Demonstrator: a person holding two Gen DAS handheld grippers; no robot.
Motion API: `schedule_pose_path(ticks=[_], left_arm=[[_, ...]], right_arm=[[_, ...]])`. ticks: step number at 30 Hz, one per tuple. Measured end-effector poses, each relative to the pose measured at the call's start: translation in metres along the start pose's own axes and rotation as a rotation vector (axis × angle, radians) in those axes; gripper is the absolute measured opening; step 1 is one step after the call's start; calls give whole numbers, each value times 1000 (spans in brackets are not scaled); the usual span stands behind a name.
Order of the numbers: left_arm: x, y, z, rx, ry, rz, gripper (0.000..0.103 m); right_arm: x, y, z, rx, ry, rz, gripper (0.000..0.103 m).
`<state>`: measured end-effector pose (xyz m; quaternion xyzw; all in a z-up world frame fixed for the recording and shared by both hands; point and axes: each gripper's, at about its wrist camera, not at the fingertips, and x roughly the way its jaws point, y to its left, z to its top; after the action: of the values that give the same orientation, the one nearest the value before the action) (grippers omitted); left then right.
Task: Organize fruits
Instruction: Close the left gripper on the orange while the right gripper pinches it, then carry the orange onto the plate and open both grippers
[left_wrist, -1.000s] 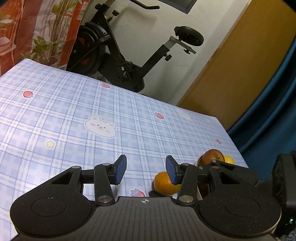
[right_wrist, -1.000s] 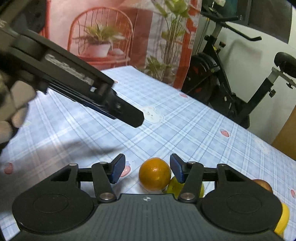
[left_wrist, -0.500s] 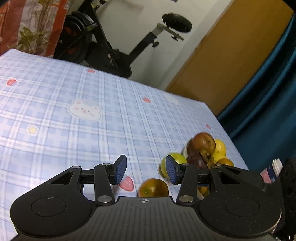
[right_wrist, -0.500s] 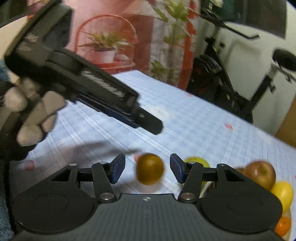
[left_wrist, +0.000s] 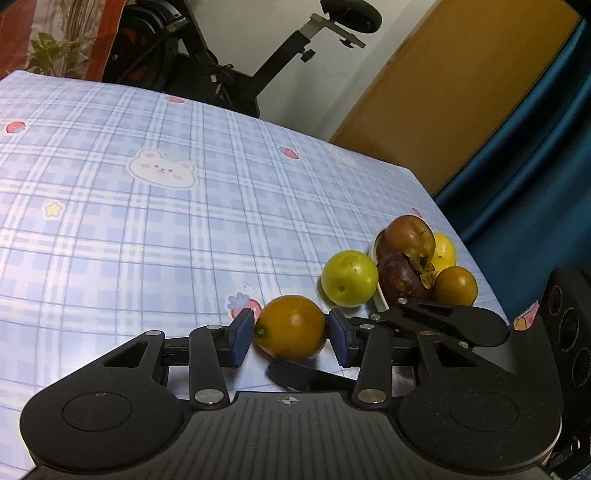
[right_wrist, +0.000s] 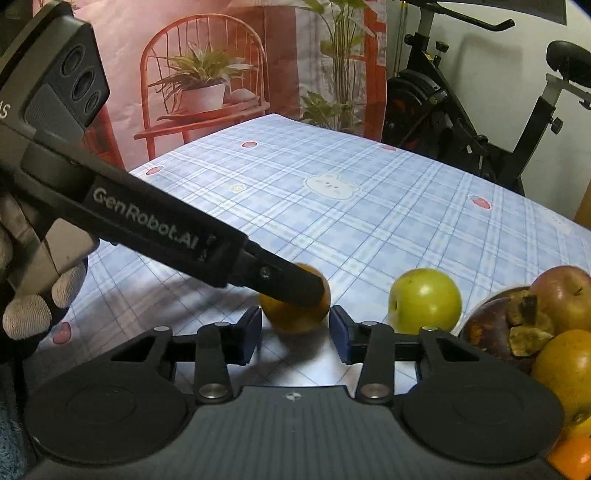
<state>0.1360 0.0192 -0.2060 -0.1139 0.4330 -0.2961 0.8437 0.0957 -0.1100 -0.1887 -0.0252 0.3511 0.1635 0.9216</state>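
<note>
A small orange (left_wrist: 290, 328) lies low over the checked cloth, a little left of a green fruit (left_wrist: 349, 277). My left gripper (left_wrist: 290, 340) has the orange between its blue pads, which touch both sides while the jaws are closing. In the right wrist view, the same orange (right_wrist: 295, 312) sits between the pads of my right gripper (right_wrist: 295, 332), whose jaws are also closing and touch it. The left gripper's finger (right_wrist: 280, 280) crosses the orange's top. The right gripper's body (left_wrist: 569, 325) shows at the far right of the left wrist view.
A white plate (left_wrist: 376, 251) near the table's right edge holds an apple (left_wrist: 406, 236), a mangosteen (left_wrist: 402, 278), a yellow fruit (left_wrist: 445, 249) and another orange (left_wrist: 456, 286). A gloved hand (right_wrist: 29, 302) holds the left gripper. An exercise bike (left_wrist: 221, 70) stands behind the table.
The left gripper came down and right until the orange lay between its pads. The right jaws narrowed onto the orange. The orange moved away from the green fruit.
</note>
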Motion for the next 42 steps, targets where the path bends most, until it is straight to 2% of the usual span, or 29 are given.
schedule_pose_path(ticks=[12,23,31,33,35,37,42], left_arm=[[-14,-21,-6,52,-60,41,46],[-24,-93,6,190,-107,45,46],[5,-158,20,326,-83,18,47],[11,-172,23,349,-88,-16,47],[24,-188,25,378,-67,-17,47],[38,-198,24,412,-44,-2,46],[55,-207,21,424,-12,4,46]], right_arm=[[-6,-3,-5,58,-52,11,44],[-63,-12,-16,87,-195,-42,44],[-117,-49,-32,133,-298,-113,44],[-131,-62,-39,159,-326,-117,44],[-144,-71,-44,179,-359,-155,44],[-152,-82,-47,203,-353,-174,44],[-155,-105,-63,296,-361,-180,44]])
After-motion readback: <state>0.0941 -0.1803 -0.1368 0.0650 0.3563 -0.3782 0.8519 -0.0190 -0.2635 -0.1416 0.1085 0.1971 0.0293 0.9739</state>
